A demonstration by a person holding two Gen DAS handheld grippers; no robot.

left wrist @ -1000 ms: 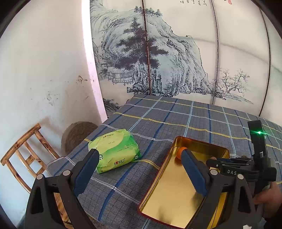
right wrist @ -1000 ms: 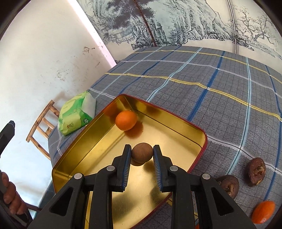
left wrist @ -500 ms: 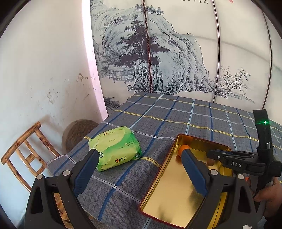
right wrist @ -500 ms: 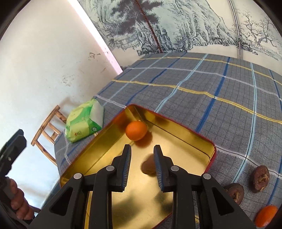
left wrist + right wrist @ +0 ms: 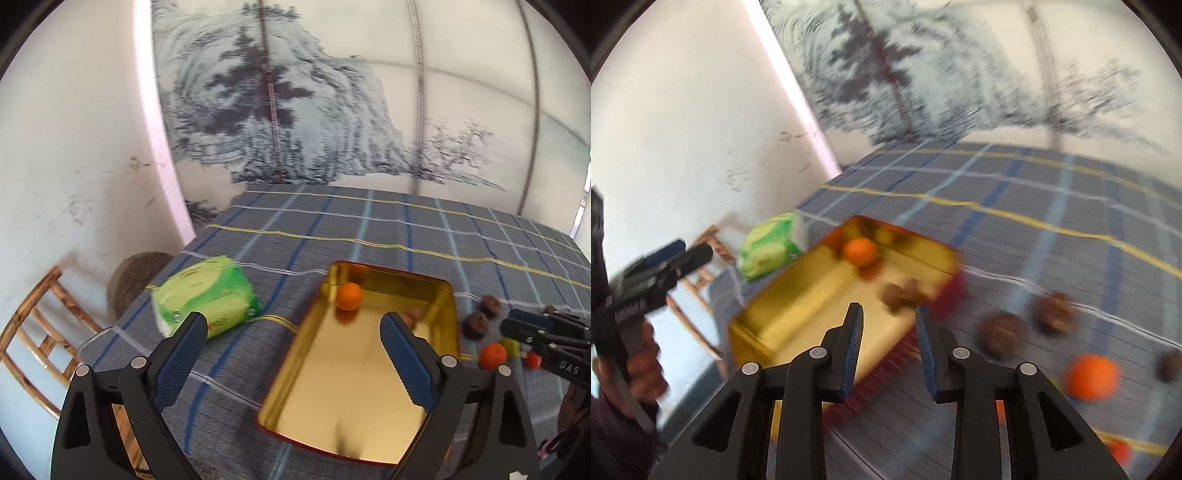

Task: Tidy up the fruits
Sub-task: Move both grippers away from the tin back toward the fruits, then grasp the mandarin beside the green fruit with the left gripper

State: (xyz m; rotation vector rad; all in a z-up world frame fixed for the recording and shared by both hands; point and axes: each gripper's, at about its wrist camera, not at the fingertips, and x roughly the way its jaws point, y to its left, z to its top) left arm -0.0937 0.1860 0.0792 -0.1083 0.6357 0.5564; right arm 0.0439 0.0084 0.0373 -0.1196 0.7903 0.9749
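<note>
While the right gripper (image 5: pixel 888 341) hangs empty over the near edge of the gold tin (image 5: pixel 798 291), its jaws opening with nothing between them, the left gripper (image 5: pixel 291 354) stands spread wide and bare over the tin's near end. Inside the tin lie an orange (image 5: pixel 860 252) and, blurred, what seems to be one brown fruit (image 5: pixel 900 292). Still out on the checked cloth (image 5: pixel 1015 206) are two brown fruits (image 5: pixel 999 334) and another orange (image 5: pixel 1092 376), so the sorting looks roughly half done.
</note>
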